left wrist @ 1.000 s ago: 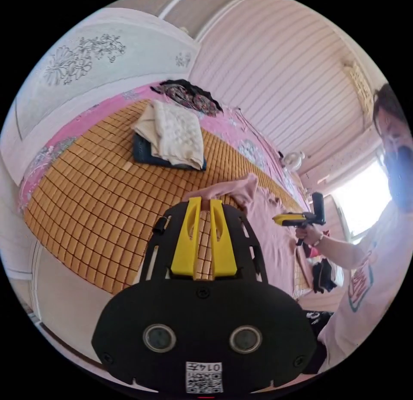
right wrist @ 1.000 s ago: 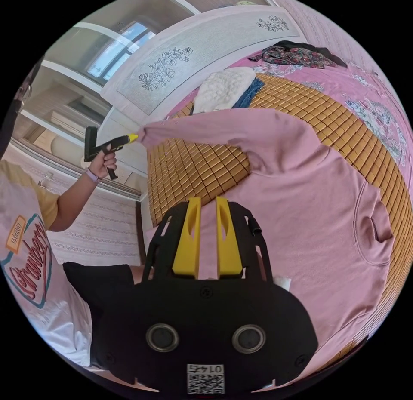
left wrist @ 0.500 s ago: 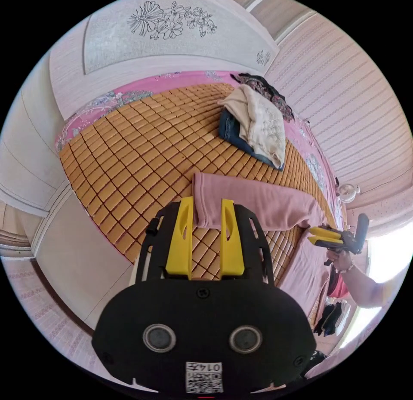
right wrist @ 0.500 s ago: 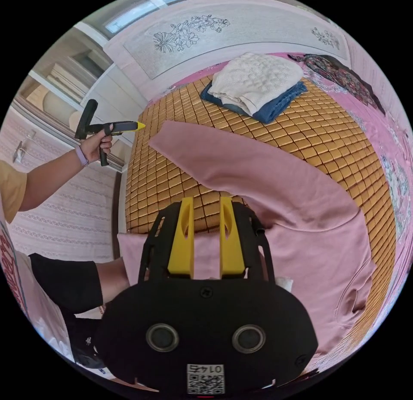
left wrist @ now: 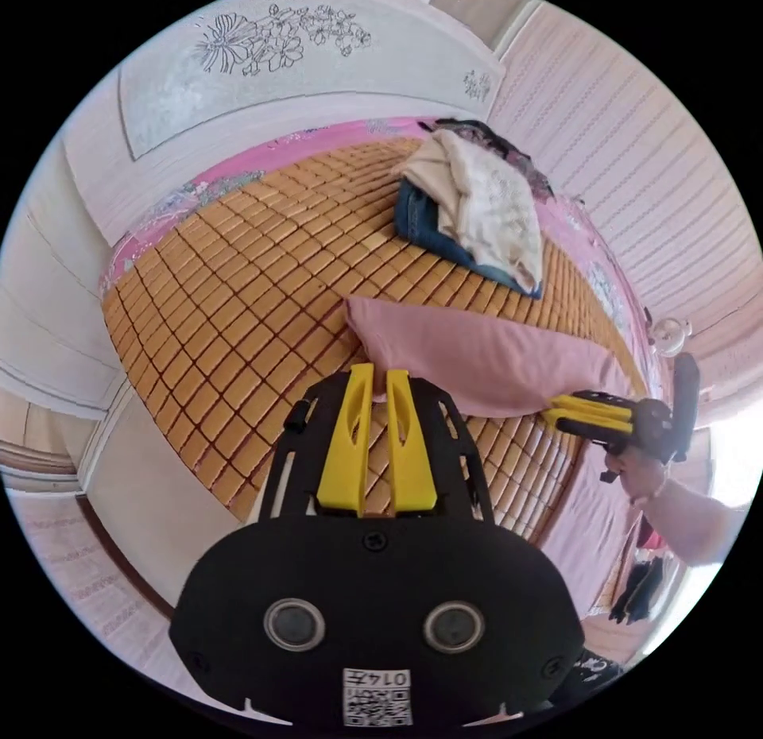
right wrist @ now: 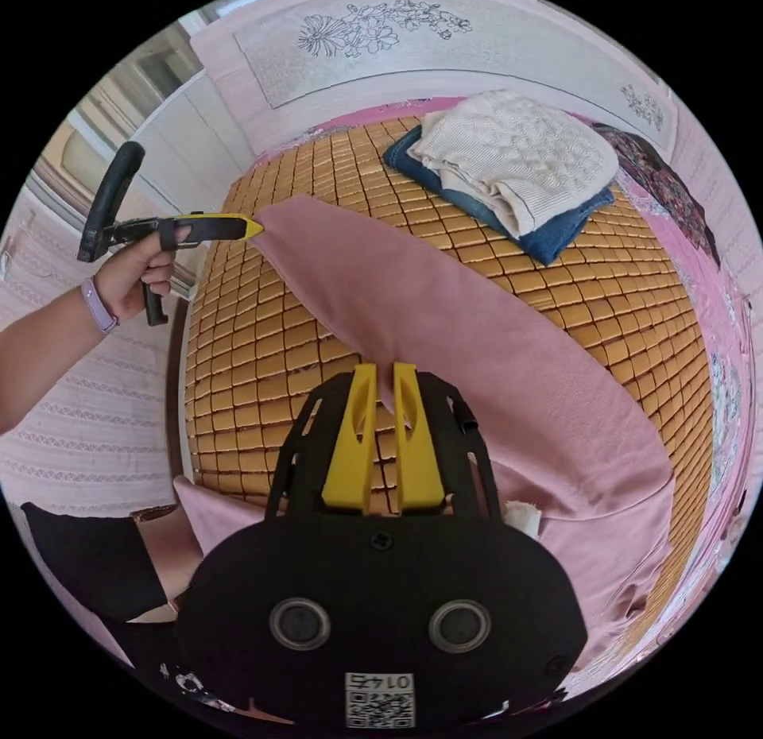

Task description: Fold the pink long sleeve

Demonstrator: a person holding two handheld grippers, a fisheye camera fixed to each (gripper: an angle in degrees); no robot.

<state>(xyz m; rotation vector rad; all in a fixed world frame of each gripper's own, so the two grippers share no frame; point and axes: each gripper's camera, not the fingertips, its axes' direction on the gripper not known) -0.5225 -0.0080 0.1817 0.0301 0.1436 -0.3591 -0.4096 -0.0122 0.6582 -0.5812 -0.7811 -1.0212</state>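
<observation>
- Since half a second ago, both grippers are closing: their yellow jaws were apart and are now nearly together on pink cloth.
- Left gripper (left wrist: 378, 371) is pinching the cuff end of the sleeve (left wrist: 469, 357) between its tips; in the right gripper view its tip (right wrist: 248, 228) is meeting the cuff corner.
- Right gripper (right wrist: 385, 367) is gripping the sleeve's lower edge midway along, jaws pressed on the fabric.
- Pink long sleeve (right wrist: 604, 532) is lying on the bamboo mat (right wrist: 262, 357), its sleeve stretching taut and smooth between the grippers.
- Folded cream and blue clothes (right wrist: 517, 167) are sitting well apart; bare mat is lying between.
</observation>
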